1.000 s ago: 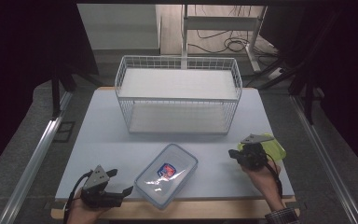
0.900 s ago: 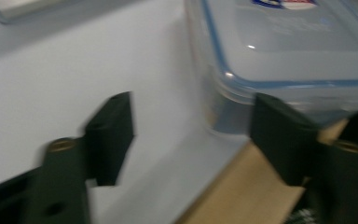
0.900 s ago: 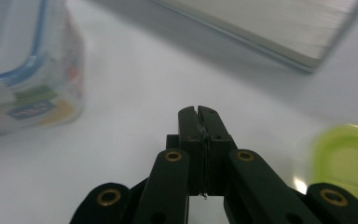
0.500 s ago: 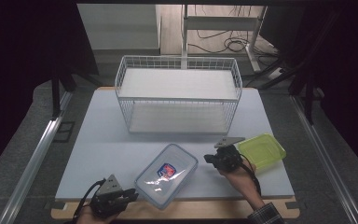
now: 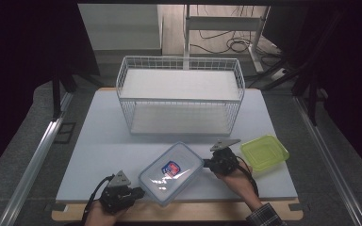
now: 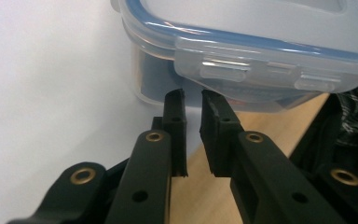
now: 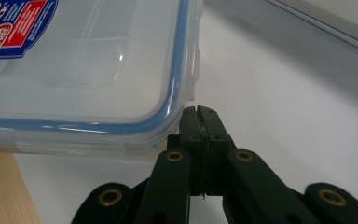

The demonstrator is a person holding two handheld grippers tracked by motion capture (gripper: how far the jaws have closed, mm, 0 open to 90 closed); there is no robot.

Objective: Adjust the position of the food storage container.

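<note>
A clear lidded container (image 5: 171, 173) with a blue seal and a red-and-blue sticker lies slantwise near the table's front edge. My left gripper (image 5: 139, 192) is at its near left corner. In the left gripper view the jaws (image 6: 192, 98) stand a narrow gap apart, empty, just under the container (image 6: 242, 28) and its side latch (image 6: 261, 65). My right gripper (image 5: 207, 164) is at the container's right corner. In the right gripper view its jaws (image 7: 199, 109) are pressed together, tips against the rim of the container (image 7: 84, 60).
A white wire basket (image 5: 179, 101) stands at the back middle of the pale table (image 5: 99, 150). A yellow-green shallow lid or tray (image 5: 264, 152) lies right of my right gripper. A wooden strip (image 5: 179, 212) runs along the table's front edge.
My right gripper left the yellow-green piece and moved left to the container's right corner. My left gripper moved right, up to the container's near left corner. The container has not moved.
</note>
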